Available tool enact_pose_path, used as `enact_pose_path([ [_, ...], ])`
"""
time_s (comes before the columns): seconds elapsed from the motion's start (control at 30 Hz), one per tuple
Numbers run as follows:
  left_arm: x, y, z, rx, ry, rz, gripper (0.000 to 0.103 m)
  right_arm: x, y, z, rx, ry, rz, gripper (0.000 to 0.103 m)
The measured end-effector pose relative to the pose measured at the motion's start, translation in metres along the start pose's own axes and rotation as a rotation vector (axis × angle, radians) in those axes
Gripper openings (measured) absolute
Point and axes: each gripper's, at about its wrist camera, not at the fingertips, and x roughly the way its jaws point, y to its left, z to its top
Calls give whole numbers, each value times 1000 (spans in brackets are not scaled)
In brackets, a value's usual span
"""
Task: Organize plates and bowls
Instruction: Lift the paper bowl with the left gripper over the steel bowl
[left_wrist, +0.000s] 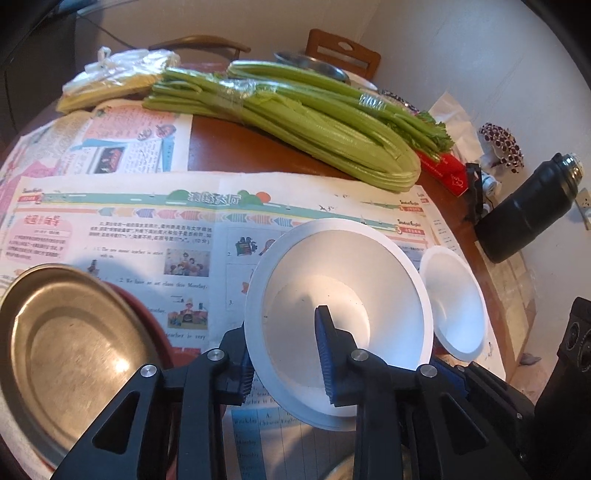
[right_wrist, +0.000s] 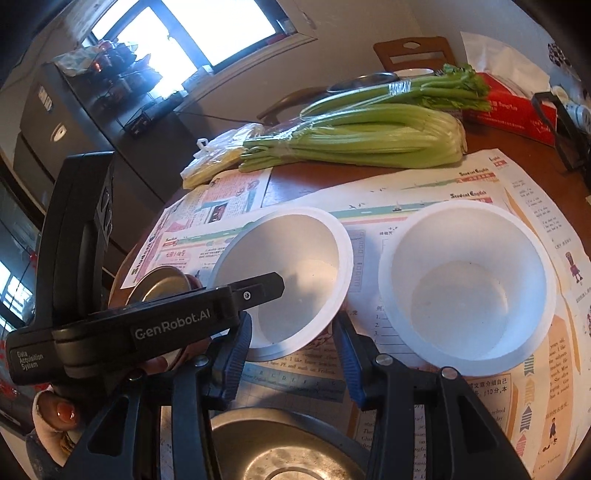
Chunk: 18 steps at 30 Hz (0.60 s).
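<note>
A white bowl (left_wrist: 343, 317) is seen tipped up on its near side, its mouth turned toward the left gripper (left_wrist: 286, 354) and somewhat upward; being round, it shows no long axis. Its near wall is clamped between the two blue pads: one finger (left_wrist: 327, 354) lies inside the bowl against the wall, the other (left_wrist: 245, 376) outside it on the left, so the jaws are nearly closed on the rim. In the right wrist view the same bowl (right_wrist: 291, 280) is seen with the left gripper's finger reaching over its left rim.

A second white bowl (left_wrist: 456, 302) lies just to the right, apart from the first; in the right wrist view it (right_wrist: 467, 291) stands upright on the newspaper (right_wrist: 424, 206). The right gripper (right_wrist: 291, 358) is seen with its pads standing apart above the rim of a steel bowl (right_wrist: 280, 450) at the near edge; whether they press on that rim cannot be told from the pictures, though the jaws are at their narrowest.

To the left, a steel plate (left_wrist: 70, 354) is seen tilted, with a reddish-brown plate (left_wrist: 147, 314) behind it. Newspaper sheets cover the brown round table (left_wrist: 229, 147). At the far side a bundle of celery (left_wrist: 295, 118) lies lengthwise across the table, with a plastic bag (left_wrist: 114, 74) to its left and a red tissue box (right_wrist: 517, 110) to its right. A black flask (left_wrist: 532, 210) lies at the right edge.
</note>
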Motion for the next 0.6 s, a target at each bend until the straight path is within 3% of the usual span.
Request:
enact_pose_path([
  [0.6,-49,-17,-24,9,-73,-14,31,-45,15,-15,-57,-65,20,46],
])
